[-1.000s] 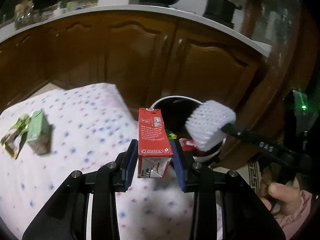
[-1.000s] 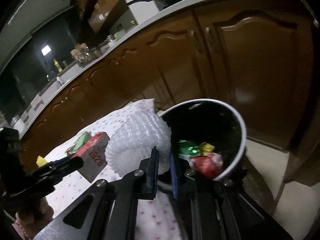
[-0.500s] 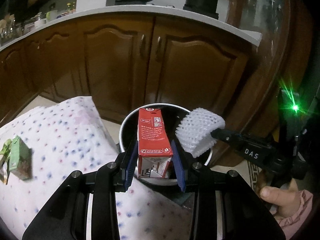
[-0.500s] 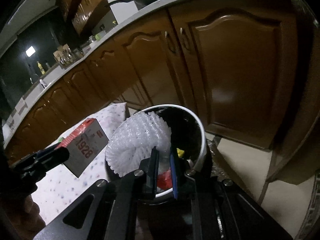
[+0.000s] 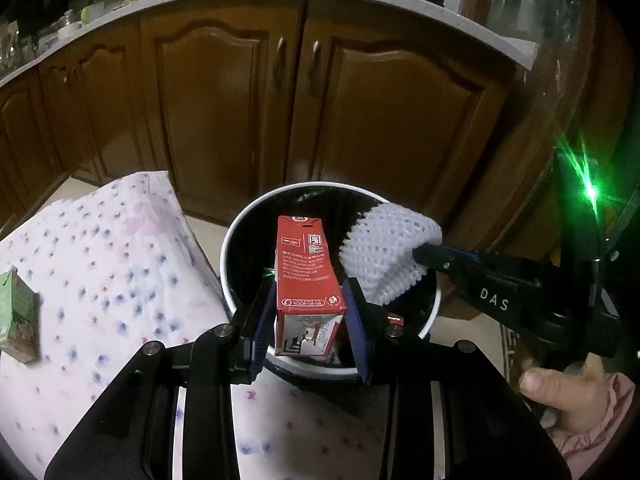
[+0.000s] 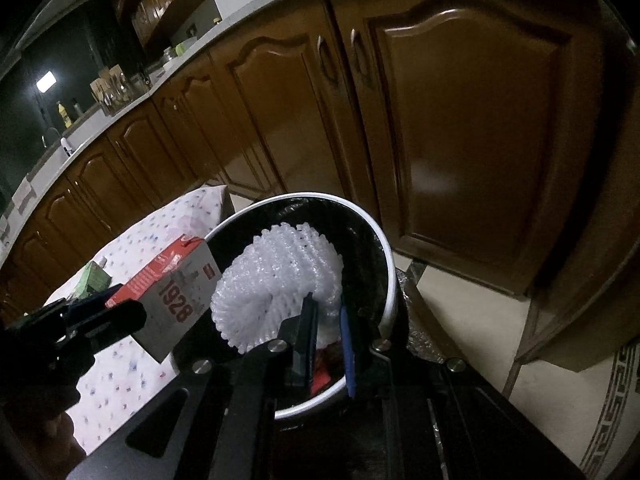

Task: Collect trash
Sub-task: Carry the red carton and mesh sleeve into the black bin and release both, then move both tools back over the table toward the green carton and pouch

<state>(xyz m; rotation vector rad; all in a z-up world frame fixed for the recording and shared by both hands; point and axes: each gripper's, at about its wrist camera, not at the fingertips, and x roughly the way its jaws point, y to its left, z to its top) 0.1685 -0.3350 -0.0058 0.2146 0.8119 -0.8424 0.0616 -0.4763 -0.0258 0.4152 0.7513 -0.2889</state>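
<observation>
My left gripper (image 5: 308,320) is shut on a red and white drink carton (image 5: 306,280), held upright over the near rim of a white-rimmed bin (image 5: 248,220) lined with a black bag. My right gripper (image 6: 326,330) is shut on a white foam fruit net (image 6: 276,276), which hangs over the bin's mouth (image 6: 376,232). In the left wrist view the net (image 5: 388,252) sits just right of the carton, with the right gripper (image 5: 424,256) reaching in from the right. In the right wrist view the carton (image 6: 172,288) is left of the net. Red wrappers lie in the bin's bottom (image 6: 320,368).
A table with a dotted white cloth (image 5: 100,264) stands left of the bin, with a green carton (image 5: 16,316) on it. Brown cupboard doors (image 5: 380,120) close off the space behind the bin. A hand in a pink sleeve (image 5: 568,400) holds the right gripper. Tiled floor (image 6: 460,304) lies right of the bin.
Both grippers have moved from over the table's edge to above the bin, carrying the carton and the foam net. The bin now sits directly under both items, and the green carton has slid to the left edge.
</observation>
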